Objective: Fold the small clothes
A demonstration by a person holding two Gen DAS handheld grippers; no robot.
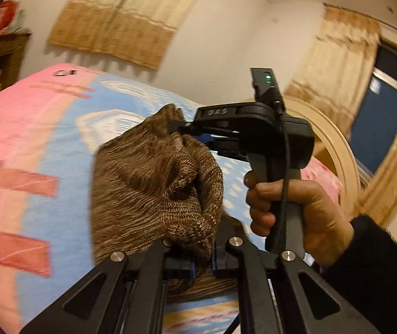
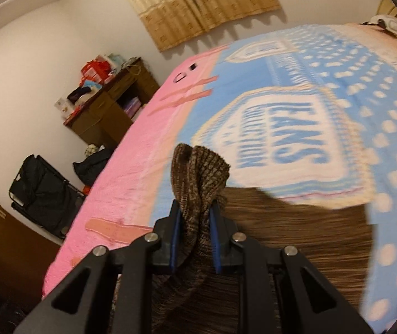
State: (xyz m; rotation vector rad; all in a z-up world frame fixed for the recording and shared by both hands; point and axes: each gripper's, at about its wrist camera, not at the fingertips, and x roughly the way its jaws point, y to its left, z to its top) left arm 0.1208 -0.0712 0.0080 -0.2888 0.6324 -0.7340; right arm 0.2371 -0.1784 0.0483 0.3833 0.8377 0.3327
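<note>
Left wrist view: left gripper (image 1: 202, 261) fingers clamped on brown knitted garment (image 1: 153, 183), centre frame, above pink-and-blue bedspread (image 1: 31, 139). Right wrist view: right gripper (image 2: 195, 239) fingers pinching same garment, lower centre.

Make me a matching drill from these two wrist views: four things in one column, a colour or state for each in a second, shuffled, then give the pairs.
Things:
1. knitted garment
2. bedspread
3. curtain
4. left gripper

Descriptions:
A. beige, hanging on the wall
B. brown, lifted at two corners
C. shut on fabric
D. pink and blue, dotted

Pairs: 1-B, 2-D, 3-A, 4-C
</note>
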